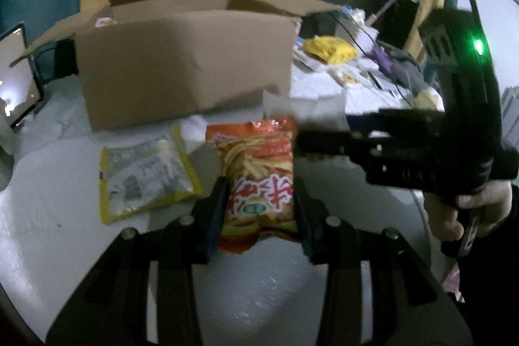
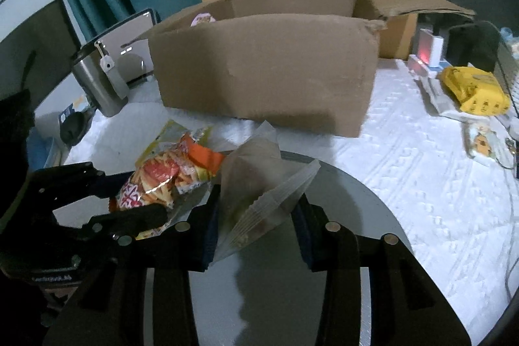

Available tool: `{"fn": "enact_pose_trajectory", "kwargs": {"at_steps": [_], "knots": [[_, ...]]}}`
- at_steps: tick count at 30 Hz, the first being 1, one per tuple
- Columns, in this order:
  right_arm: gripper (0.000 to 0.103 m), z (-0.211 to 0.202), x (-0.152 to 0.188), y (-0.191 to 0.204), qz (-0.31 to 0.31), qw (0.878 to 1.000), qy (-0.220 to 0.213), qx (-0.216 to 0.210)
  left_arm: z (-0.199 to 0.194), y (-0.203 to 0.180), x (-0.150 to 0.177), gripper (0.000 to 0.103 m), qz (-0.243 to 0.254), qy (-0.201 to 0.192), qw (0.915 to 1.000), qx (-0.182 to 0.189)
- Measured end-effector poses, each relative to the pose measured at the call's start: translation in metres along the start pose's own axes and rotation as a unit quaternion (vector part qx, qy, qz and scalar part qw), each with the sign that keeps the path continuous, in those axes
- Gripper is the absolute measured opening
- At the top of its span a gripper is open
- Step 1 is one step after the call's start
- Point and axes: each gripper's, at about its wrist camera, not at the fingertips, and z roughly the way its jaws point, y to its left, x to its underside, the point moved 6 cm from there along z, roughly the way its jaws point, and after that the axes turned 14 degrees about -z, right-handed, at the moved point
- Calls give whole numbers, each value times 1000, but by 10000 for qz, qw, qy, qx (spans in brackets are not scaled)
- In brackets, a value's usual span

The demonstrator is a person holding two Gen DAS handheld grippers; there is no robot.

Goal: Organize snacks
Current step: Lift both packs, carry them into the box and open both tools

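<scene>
My left gripper (image 1: 259, 200) is shut on an orange fries snack bag (image 1: 256, 171), held just above the white table. The same bag (image 2: 155, 180) and left gripper (image 2: 129, 196) show at the left of the right wrist view. My right gripper (image 2: 256, 209) is shut on a clear plastic snack bag (image 2: 259, 190); it also shows in the left wrist view (image 1: 311, 148), with the clear bag (image 1: 305, 109) at its tip. A yellow-edged snack packet (image 1: 146, 174) lies flat on the table. An open cardboard box (image 1: 181, 64) (image 2: 266, 70) stands behind, with a pink item (image 2: 202, 19) inside.
A steel tumbler (image 2: 97, 80) and a tablet (image 2: 129, 47) stand left of the box. A yellow bag (image 2: 473, 89) and cluttered small items (image 1: 366, 67) lie to the right. A round grey table edge (image 2: 382, 203) sits over a white textured cloth (image 2: 438, 184).
</scene>
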Motion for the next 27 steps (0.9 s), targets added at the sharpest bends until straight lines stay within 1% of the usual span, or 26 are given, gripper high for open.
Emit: {"fn": "enact_pose_trajectory", "kwargs": {"at_steps": [1, 8, 11, 14, 15, 16, 19, 21, 24, 27], "knots": [[42, -3, 1, -1, 9, 10000, -17, 6, 3, -2, 2, 40, 7, 73, 10000, 13], [41, -14, 9, -6, 121, 9999, -97, 53, 16, -13, 14, 40, 137, 136, 9998, -90], [41, -19, 14, -12, 179, 9997, -115, 103, 27, -15, 18, 40, 126, 306, 9992, -217], [41, -23, 19, -21, 274, 9994, -126, 172, 33, -16, 18, 43, 162, 345, 9987, -329], [41, -23, 22, -24, 314, 9992, -127, 194, 37, -15, 19, 45, 165, 411, 9982, -404], [41, -23, 25, -26, 345, 9991, -118, 202, 41, -14, 20, 46, 159, 447, 9979, -450], [41, -18, 35, -31, 445, 9988, -39, 204, 45, -10, 23, 46, 170, 369, 9981, -465], [41, -15, 41, -33, 495, 9986, 6, 183, 45, -10, 23, 45, 187, 352, 9982, -459], [41, -15, 46, -34, 534, 9985, 4, 152, 43, -11, 23, 41, 234, 358, 9980, -465], [41, -18, 43, -37, 561, 9983, -60, 162, 39, -12, 20, 37, 150, 356, 9986, -363]]}}
